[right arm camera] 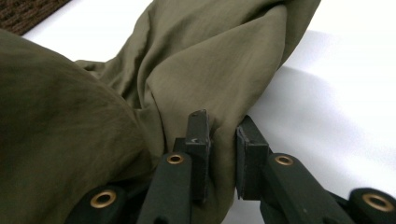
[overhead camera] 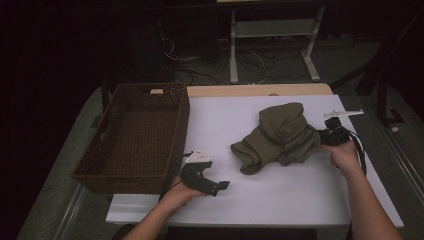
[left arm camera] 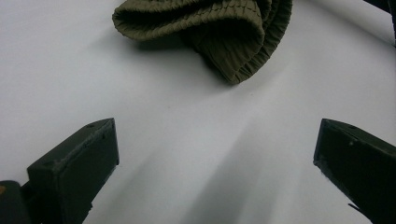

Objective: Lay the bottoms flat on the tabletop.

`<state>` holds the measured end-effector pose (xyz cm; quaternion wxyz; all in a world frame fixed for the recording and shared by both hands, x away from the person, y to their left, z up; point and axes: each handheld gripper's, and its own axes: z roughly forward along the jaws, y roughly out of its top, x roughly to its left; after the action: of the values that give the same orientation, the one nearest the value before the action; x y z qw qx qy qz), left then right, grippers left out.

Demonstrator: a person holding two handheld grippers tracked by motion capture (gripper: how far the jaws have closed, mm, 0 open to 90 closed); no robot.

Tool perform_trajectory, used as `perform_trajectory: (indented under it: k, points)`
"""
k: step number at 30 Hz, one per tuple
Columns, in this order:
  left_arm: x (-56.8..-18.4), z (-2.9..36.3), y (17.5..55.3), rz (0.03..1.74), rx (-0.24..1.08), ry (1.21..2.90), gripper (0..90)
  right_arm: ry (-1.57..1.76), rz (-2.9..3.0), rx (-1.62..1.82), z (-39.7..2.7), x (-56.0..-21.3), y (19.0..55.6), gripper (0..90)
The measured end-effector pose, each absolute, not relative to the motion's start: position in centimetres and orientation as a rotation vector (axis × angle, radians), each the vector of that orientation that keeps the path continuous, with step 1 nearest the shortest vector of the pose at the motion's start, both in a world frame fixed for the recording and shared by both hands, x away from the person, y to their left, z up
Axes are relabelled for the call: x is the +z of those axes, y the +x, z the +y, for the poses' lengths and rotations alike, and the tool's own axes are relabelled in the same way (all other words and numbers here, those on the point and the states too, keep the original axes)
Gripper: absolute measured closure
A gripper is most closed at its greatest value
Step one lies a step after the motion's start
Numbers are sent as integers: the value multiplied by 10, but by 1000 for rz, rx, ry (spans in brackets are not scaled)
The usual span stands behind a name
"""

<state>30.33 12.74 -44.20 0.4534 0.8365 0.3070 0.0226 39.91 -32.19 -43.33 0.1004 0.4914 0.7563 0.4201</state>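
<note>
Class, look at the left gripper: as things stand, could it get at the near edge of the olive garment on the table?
Probably yes. The left gripper is open, and bare white table lies between its jaws and the olive garment, with nothing between.

One olive-green garment (overhead camera: 280, 137); one brown wicker basket (overhead camera: 131, 176) left of the garment; two handheld grippers, left gripper (overhead camera: 223, 186) and right gripper (overhead camera: 320, 136); one white counter (overhead camera: 280, 200).

An olive-green garment (overhead camera: 280, 137) lies right of centre on the white surface (overhead camera: 280, 195). A dark brown woven basket (overhead camera: 135, 137) sits at left. Both tools, left tool (overhead camera: 220, 186) and right tool (overhead camera: 325, 136), are black.
</note>
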Motion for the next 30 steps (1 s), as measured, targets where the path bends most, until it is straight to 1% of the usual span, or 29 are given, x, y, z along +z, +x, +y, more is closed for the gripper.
perform_trajectory:
  k: [4, 6, 10, 13, 16, 18, 24, 28, 30]
  points:
    - [-442, 127, 303, 757, 55, 2067, 0, 1472, 2245, 1236, -325, -438, 401, 748]
    - [-442, 127, 303, 756, 55, 2067, 0, 1474, 2243, 1236, -325, -438, 400, 726]
    - [-442, 128, 303, 754, 53, 2068, 0, 1465, 2193, 1285, -329, -430, 397, 638]
    - [-442, 127, 303, 751, 52, 2067, 0, 1445, 2170, 1280, -332, -421, 393, 614]
    - [-442, 127, 303, 751, 52, 2067, 0, 1421, 2141, 1283, -336, -410, 388, 614]
    - [-442, 127, 303, 751, 53, 2068, 0, 1408, 2123, 1293, -337, -402, 385, 632]
    - [-442, 127, 303, 747, 52, 2070, 0, 1347, 2145, 1327, -334, -377, 375, 750]
    - [-442, 126, 303, 744, 50, 2073, 0, 1290, 2181, 1335, -323, -366, 371, 801]
    - [-442, 126, 303, 742, 49, 2074, 0, 1263, 2205, 1338, -317, -363, 370, 810]
